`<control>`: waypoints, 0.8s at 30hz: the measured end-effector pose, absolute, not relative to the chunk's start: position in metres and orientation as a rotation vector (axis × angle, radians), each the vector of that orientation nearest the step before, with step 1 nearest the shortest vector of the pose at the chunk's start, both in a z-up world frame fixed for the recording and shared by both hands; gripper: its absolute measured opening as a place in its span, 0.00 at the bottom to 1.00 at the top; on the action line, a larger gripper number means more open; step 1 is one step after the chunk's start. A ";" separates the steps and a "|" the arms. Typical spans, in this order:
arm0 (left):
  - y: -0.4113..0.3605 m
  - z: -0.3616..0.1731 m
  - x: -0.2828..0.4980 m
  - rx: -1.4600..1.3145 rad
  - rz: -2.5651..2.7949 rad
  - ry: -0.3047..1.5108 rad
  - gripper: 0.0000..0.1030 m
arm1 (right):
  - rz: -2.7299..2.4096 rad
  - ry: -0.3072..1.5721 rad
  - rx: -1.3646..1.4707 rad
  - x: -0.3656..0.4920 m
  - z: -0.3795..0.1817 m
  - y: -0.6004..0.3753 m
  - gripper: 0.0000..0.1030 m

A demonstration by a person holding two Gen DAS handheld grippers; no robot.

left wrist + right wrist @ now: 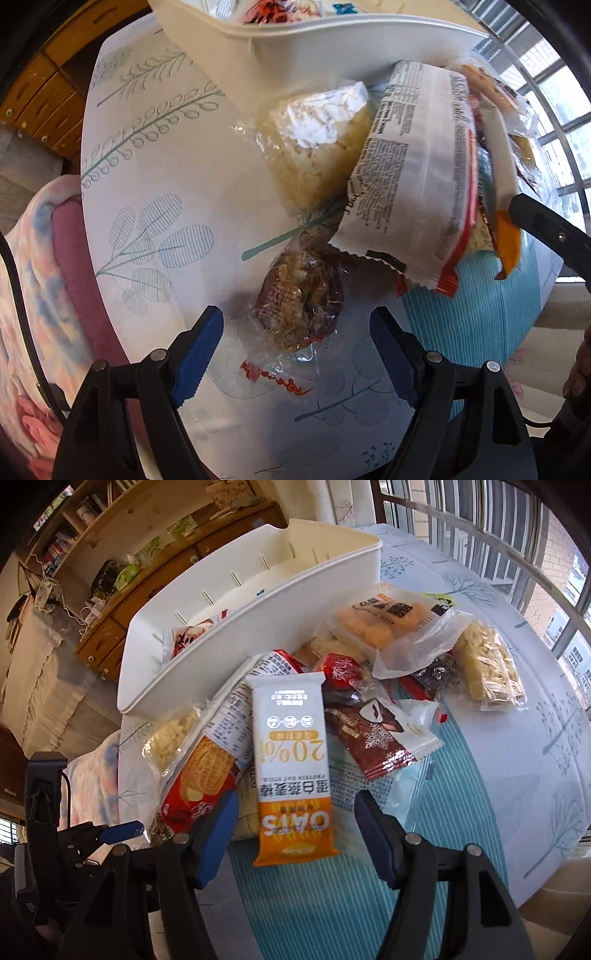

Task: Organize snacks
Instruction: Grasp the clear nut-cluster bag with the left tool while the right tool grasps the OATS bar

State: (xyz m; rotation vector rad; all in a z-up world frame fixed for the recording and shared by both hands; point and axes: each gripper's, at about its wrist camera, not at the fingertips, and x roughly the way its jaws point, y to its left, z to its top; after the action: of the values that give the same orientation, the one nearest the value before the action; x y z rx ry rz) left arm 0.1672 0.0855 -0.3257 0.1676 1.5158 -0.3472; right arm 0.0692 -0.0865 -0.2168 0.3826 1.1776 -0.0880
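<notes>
A pile of wrapped snacks lies on the table beside a white slotted organizer bin (236, 627), which also shows in the left wrist view (332, 37). My left gripper (296, 345) is open, its blue-padded jaws on either side of a brown round cake in clear wrap (301, 302). Behind it lie a pale crumbly cake (317, 147) and a white packet with printed text (413, 177). My right gripper (295, 834) is open around the orange end of a white-and-orange oat bar (291, 760). One red-and-white snack (192, 635) sits inside the bin.
A dark red chocolate packet (373, 734), an orange cracker pack (376, 620) and a yellow rice bar (487, 664) lie right of the oat bar. A pink cushioned chair (55, 277) stands at the table's left edge. Wooden shelves (147, 542) are behind; windows (517, 535) at right.
</notes>
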 end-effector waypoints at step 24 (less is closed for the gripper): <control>0.070 -0.332 0.196 0.120 -0.212 1.480 0.48 | 0.111 1.319 0.329 0.096 -0.233 -0.079 0.39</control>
State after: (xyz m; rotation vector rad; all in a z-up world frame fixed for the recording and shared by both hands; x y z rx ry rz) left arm 0.1964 0.0703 -0.3323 0.1203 1.4805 -0.2121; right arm 0.0963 -0.0792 -0.2330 0.3285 1.3189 0.1112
